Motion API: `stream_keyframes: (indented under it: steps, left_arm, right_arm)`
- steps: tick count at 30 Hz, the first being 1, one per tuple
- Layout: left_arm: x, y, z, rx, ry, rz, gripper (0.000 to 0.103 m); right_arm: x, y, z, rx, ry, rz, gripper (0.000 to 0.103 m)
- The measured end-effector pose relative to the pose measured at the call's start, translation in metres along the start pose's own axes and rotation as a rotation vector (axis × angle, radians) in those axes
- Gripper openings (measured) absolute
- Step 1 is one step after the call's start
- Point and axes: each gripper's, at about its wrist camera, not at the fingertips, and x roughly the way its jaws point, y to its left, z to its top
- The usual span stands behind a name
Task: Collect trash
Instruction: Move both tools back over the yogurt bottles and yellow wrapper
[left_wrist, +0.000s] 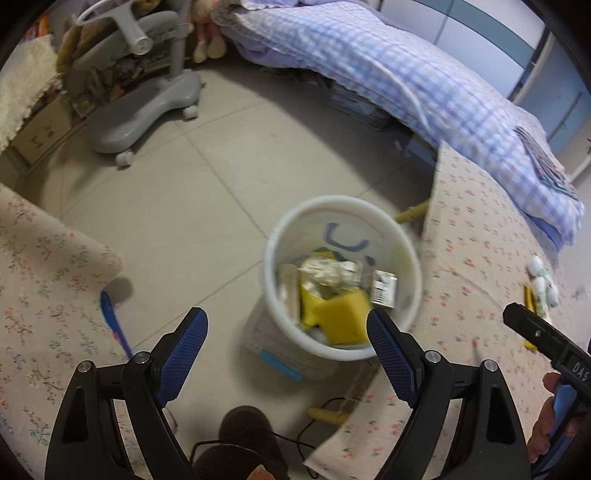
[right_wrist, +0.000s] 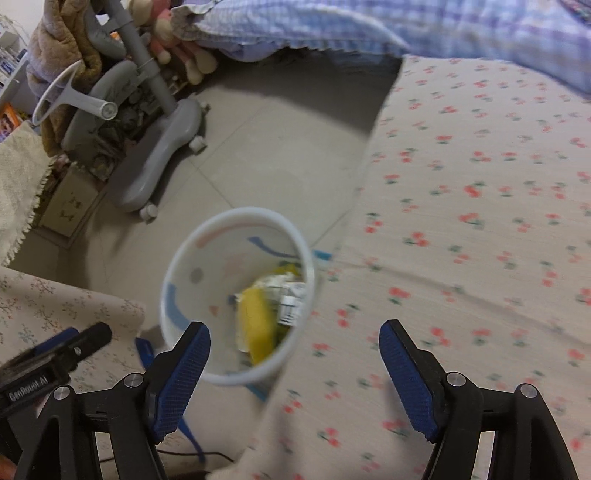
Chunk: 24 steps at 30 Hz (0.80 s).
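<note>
A white bin (left_wrist: 334, 218) stands on the floor between two cloth-covered surfaces. It holds a yellow sponge (left_wrist: 343, 319), crumpled paper (left_wrist: 321, 271) and a small carton (left_wrist: 384, 291). My left gripper (left_wrist: 287, 325) hangs open above the bin's near rim, with nothing between its fingers. In the right wrist view the same bin (right_wrist: 192, 258) sits left of centre. The right gripper (right_wrist: 295, 332) is open and empty over the bin's right rim and the cloth edge. White wads and a yellow wrapper (left_wrist: 541, 286) lie on the floral table (left_wrist: 480, 240).
A grey wheeled chair base (left_wrist: 147, 110) stands at the back left, with a bed under a blue checked quilt (left_wrist: 406, 74) behind. A blue pen-like object (left_wrist: 114, 325) lies at the left cloth's edge. A dark slipper (left_wrist: 243, 432) and a cable are near my feet.
</note>
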Motion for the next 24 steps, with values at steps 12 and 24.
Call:
stream_keyframes:
  steps: [12, 24]
  left_arm:
    - [0.003, -0.069, -0.003, 0.086, 0.022, -0.080, 0.090]
    - [0.019, -0.148, -0.008, 0.179, 0.069, -0.113, 0.090]
  right_arm:
    - [-0.058, -0.076, -0.014, 0.036, -0.058, -0.174, 0.080]
    - [-0.090, -0.172, -0.008, 0.191, -0.082, -0.322, 0.080]
